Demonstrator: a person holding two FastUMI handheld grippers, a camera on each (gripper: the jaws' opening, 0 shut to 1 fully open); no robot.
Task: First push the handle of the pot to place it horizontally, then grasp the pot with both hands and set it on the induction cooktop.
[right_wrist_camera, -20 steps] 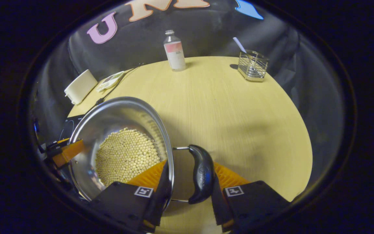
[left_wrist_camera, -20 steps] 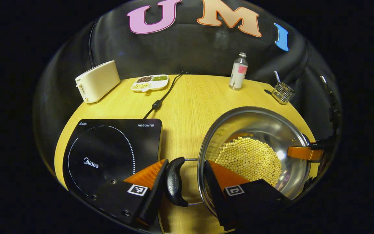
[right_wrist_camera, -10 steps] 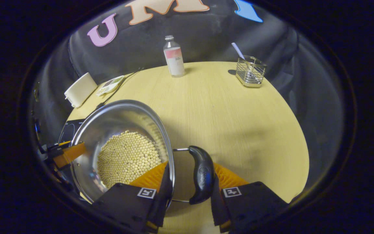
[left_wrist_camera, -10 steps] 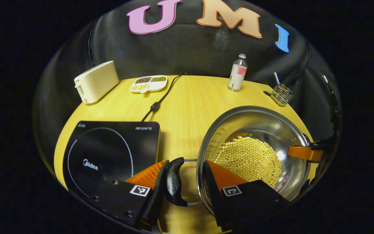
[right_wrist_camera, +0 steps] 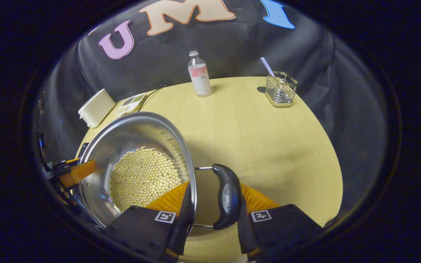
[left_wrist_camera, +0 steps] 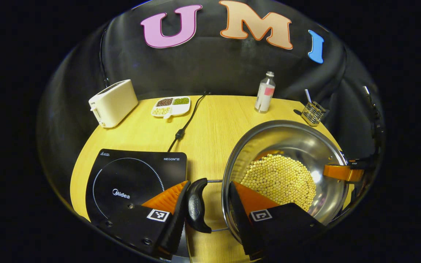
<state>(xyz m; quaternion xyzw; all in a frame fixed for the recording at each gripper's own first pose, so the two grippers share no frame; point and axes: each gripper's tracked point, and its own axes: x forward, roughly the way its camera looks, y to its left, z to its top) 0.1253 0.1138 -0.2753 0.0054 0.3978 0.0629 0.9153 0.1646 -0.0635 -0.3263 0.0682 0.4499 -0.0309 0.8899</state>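
Both jaws spanned handle + rim: left gripper point(left_wrist_camera: 206, 210) on left handle point(left_wrist_camera: 195, 210), right gripper point(right_wrist_camera: 212, 204) on right handle point(right_wrist_camera: 227, 197). Pot point(left_wrist_camera: 287, 175) of soybeans right of induction cooktop point(left_wrist_camera: 137, 179), apparently off counter point(right_wrist_camera: 254, 135); handles horizontal, placing left

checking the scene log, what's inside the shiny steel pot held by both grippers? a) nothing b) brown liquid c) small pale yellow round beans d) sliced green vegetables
c: the shiny steel pot holds a heap of small pale yellow round beans, seen in both gripper views.
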